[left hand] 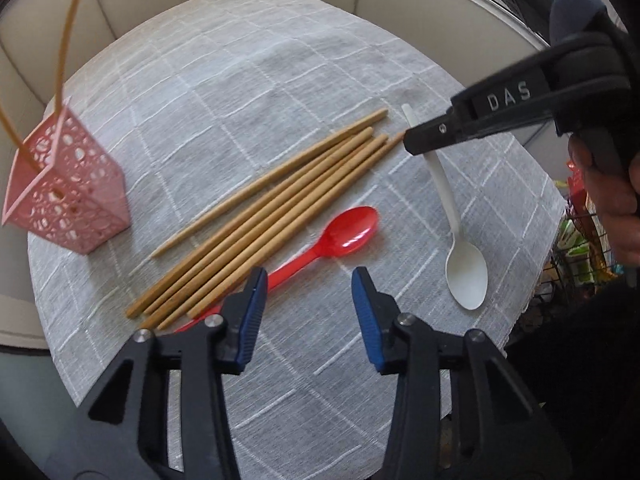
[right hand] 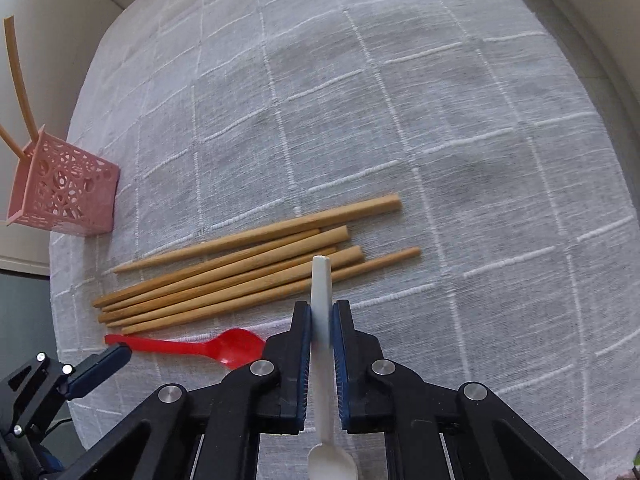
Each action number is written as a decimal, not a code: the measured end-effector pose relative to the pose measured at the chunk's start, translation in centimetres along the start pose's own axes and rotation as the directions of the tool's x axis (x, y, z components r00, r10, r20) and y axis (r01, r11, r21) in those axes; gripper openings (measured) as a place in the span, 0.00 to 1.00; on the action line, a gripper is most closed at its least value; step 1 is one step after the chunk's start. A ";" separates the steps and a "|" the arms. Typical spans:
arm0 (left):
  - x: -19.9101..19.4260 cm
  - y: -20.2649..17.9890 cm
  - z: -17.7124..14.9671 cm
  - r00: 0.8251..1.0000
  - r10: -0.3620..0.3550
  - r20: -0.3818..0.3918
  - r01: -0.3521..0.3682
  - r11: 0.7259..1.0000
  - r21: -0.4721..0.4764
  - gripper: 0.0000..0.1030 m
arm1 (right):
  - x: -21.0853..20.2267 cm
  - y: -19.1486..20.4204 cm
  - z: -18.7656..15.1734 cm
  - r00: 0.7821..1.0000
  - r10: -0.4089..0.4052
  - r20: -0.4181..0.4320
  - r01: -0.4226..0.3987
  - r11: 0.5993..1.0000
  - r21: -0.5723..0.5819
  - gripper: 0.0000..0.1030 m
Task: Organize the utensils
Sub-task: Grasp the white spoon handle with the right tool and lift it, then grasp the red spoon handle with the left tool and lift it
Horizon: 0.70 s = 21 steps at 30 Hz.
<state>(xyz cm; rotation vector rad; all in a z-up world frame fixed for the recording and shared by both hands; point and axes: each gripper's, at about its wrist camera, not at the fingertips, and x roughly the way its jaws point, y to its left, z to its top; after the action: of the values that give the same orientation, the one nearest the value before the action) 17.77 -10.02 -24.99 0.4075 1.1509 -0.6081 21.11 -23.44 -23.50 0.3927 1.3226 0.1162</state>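
A white plastic spoon lies on the checked grey cloth. My right gripper is shut on its handle, also seen from the left wrist view as black jaws clamped near the handle's tip. A red spoon lies beside several wooden chopsticks. My left gripper stands open just over the red spoon's handle, its pads touching nothing. At the cloth's left edge a pink perforated holder has two chopsticks standing in it.
The round table's cloth stretches bare beyond the chopsticks. A person's hand grips the right tool. A wire rack with packets stands off the table's right edge. Beige padded panels ring the far side.
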 end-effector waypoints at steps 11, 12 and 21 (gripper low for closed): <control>3.8 -4.4 1.9 0.998 0.049 -0.047 -0.043 0.993 0.111 0.33 | -1.7 -4.7 -0.3 1.000 0.000 0.013 -0.001 0.998 0.063 0.09; 4.2 -4.4 2.1 0.997 0.061 -0.053 -0.055 0.993 0.108 0.30 | -1.8 -5.0 -0.3 1.000 0.002 0.014 -0.003 0.998 0.067 0.09; 5.1 -2.9 3.4 0.993 0.111 -0.033 -0.110 0.993 0.045 0.09 | -2.7 -6.0 -0.2 0.999 0.030 0.028 -0.033 0.996 0.080 0.09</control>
<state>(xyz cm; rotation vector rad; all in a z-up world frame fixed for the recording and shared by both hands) 19.77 -15.46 -28.54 0.5171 1.1425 -0.5311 19.42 -29.77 -23.11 0.4822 1.2981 0.0838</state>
